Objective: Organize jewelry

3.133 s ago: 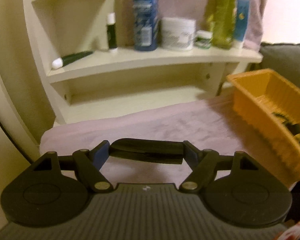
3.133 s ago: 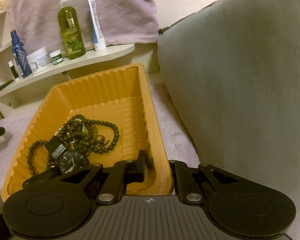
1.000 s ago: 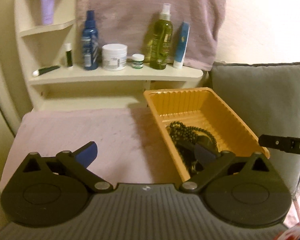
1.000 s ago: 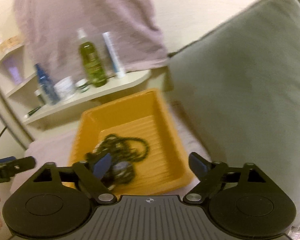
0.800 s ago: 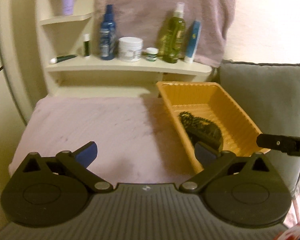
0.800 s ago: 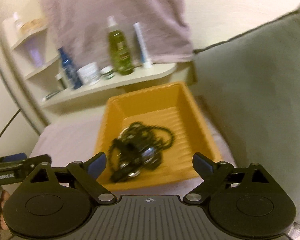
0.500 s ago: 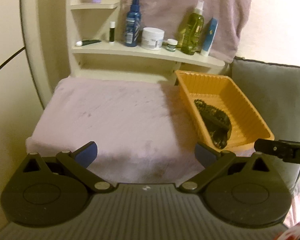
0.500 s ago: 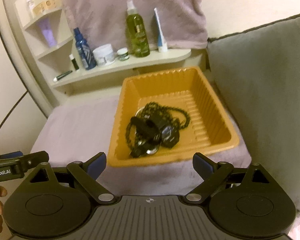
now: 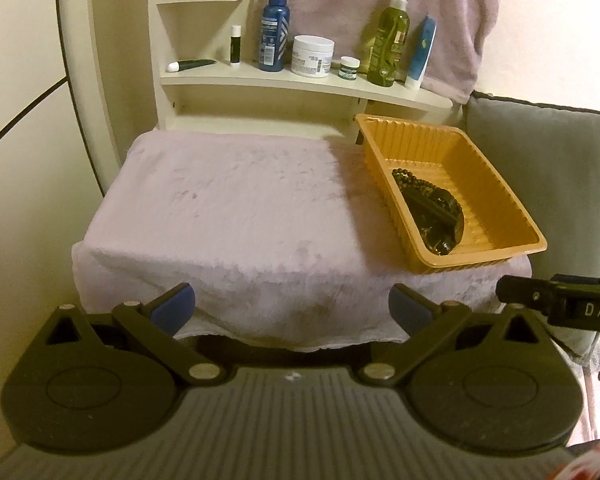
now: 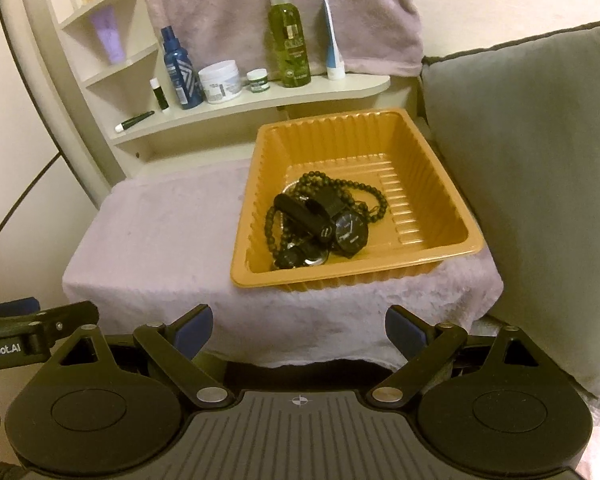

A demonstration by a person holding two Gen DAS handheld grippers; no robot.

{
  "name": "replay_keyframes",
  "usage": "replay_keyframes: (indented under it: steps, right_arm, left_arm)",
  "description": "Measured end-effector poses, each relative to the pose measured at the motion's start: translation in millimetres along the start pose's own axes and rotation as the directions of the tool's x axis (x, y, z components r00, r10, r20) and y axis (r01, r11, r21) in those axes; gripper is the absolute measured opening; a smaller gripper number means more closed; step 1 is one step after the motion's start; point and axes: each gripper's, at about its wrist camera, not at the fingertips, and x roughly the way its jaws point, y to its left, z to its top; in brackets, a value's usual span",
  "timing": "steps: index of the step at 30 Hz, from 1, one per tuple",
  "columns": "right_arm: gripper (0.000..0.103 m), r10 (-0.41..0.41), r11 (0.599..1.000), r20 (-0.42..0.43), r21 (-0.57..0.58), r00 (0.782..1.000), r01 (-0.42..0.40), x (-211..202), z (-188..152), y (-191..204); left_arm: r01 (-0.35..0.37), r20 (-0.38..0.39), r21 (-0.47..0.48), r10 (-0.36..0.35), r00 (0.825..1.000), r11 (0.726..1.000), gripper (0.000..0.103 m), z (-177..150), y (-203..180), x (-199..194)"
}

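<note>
- Your left claw [image 9: 291, 307] is spread wide with nothing between its blue pads [image 9: 173, 306]; it hangs in front of the near edge of the surface, apart from it.
- Your right claw [image 10: 299, 329] is likewise spread wide and holds nothing; it sits off the front edge, aimed at the tray.
- Each claw shows in the other's view: the right one pokes in at the right edge of the left view, the left one at the left edge of the right view.
- The surface [image 10: 156, 232] in front of you is draped in a pale lilac fuzzy cloth that hangs over its front edge.
- The orange tray [image 10: 432, 168], ribbed along its walls, sits on the right half of the surface, just beside the grey cushion [image 10: 540, 184].
- Inside the tray, toward its near left part, you have the jewelry in one tangled heap: a dark beaded necklace [image 10: 374, 192], a black wristwatch [image 10: 351, 233] with its face up, and a dark strap [image 10: 300, 215] lying across the beads. A smaller round piece lies at the near end of the heap; what it is cannot be told.
- Behind the surface, the cream shelf [image 10: 260, 104] carries a blue bottle [image 10: 178, 70], a white jar [image 10: 221, 81], a small jar, a green spray bottle [image 10: 289, 36] and a blue-and-white tube.
</note>
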Motion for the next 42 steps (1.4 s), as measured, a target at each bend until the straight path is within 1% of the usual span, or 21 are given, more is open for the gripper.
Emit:
replay_keyframes:
  steps: [8,27,42]
  right_arm:
    - [0.093,0.010,0.999,0.002,-0.031,1.000,-0.010,-1,0,8]
    - [0.093,0.019,0.999,0.002,-0.033,1.000,-0.019,0,-3,9]
    - [0.093,0.021,0.999,0.002,-0.032,1.000,-0.021,0,-4,8]
  left_arm:
    - [-0.024,0.009,-0.003,0.024,1.000,1.000,0.102,-1,-1,-5]
    - [-0.013,0.013,0.029,0.012,1.000,0.999,0.102,-2,-7,-5]
    - [-0.008,0.016,0.036,0.008,1.000,0.999,0.103,-1,-8,-4]
